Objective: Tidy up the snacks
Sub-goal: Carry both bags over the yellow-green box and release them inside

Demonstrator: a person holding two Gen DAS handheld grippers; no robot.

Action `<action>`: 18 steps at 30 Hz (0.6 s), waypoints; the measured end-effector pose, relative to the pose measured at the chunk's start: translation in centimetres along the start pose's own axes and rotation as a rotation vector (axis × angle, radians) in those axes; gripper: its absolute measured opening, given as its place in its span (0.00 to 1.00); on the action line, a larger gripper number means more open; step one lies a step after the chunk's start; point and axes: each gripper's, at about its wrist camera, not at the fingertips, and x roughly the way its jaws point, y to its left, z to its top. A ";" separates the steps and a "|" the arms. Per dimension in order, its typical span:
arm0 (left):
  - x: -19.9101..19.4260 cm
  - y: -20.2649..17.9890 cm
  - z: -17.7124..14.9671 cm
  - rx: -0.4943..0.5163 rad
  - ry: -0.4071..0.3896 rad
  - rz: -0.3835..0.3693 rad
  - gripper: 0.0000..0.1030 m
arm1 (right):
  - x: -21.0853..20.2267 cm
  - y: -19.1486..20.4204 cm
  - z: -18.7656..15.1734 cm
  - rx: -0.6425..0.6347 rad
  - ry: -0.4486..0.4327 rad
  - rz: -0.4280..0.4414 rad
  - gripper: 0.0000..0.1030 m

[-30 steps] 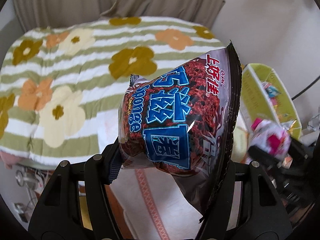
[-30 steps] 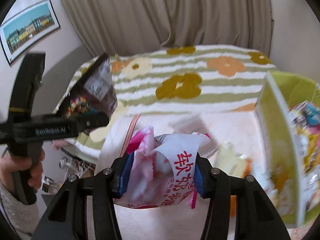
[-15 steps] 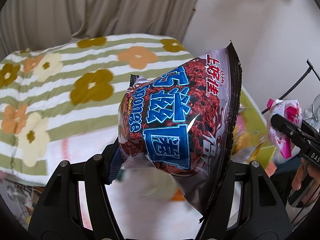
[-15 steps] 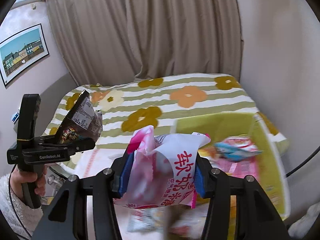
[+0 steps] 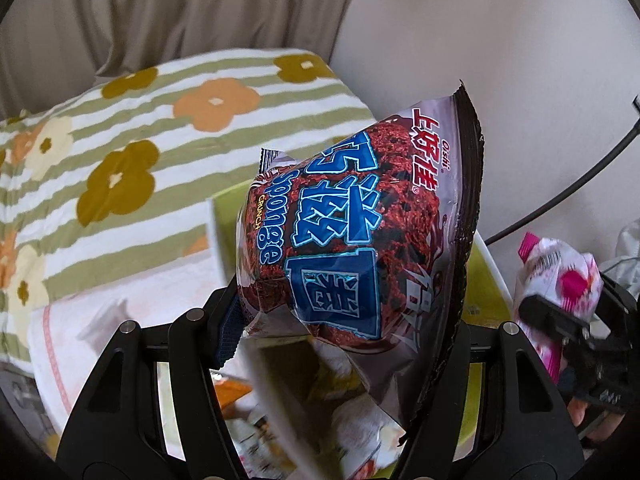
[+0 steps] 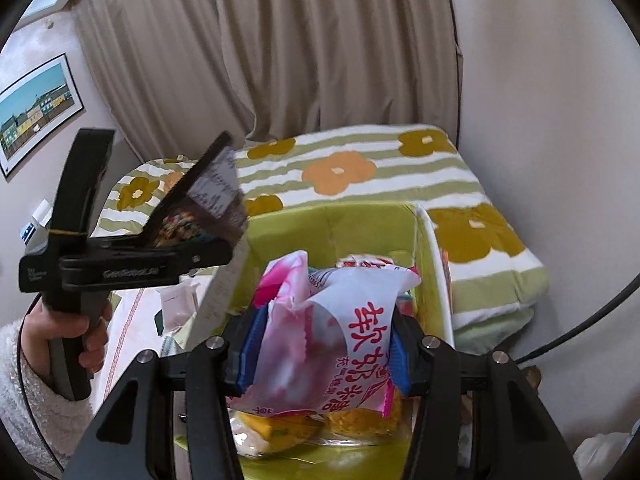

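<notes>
Both tools are carrying snacks over the green bin (image 6: 332, 236). Left tool (image 5: 344, 320) is pinching the chocolate crunch bag (image 5: 352, 248); right tool (image 6: 320, 340) is pinching the pink-white packet (image 6: 324, 336). Next move likely calls for lowering and releasing inside the bin.

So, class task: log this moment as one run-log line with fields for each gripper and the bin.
left gripper: shut on chocolate snack bag | right gripper: shut on pink-white snack packet | green bin: below both, holds snacks

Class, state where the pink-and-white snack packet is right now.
In the right wrist view, the pink-and-white snack packet sits clamped in the right tool, held over the green storage box of snacks.
</notes>
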 end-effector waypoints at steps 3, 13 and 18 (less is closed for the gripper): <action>1.7 -1.2 0.6 0.016 0.029 0.007 0.59 | 0.6 -1.2 -0.3 0.027 0.017 -0.005 0.47; 2.3 -1.8 0.4 0.071 0.033 -0.030 0.99 | 2.9 -3.1 -0.6 0.075 0.083 0.008 0.47; 0.6 -0.4 -1.9 0.073 0.023 0.023 0.99 | 3.3 -3.1 -1.1 0.066 0.111 0.016 0.47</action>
